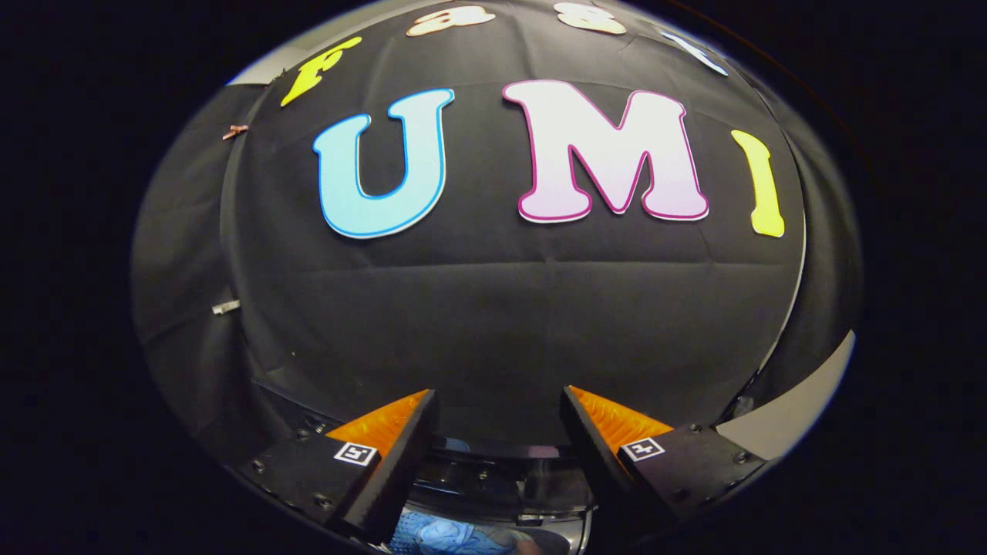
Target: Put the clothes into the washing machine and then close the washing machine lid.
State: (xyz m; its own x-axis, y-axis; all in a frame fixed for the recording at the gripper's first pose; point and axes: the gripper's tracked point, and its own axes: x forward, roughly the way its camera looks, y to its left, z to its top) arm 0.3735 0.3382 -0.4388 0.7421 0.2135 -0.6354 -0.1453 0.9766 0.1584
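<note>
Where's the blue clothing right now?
In the gripper view the blue clothing lies low between the open gripper's fingers, nearer the left one, inside the dark washing machine opening below them.

the gripper view rides on the gripper, facing level and close onto the booth's black cloth wall, its two fingers low in front.
</note>
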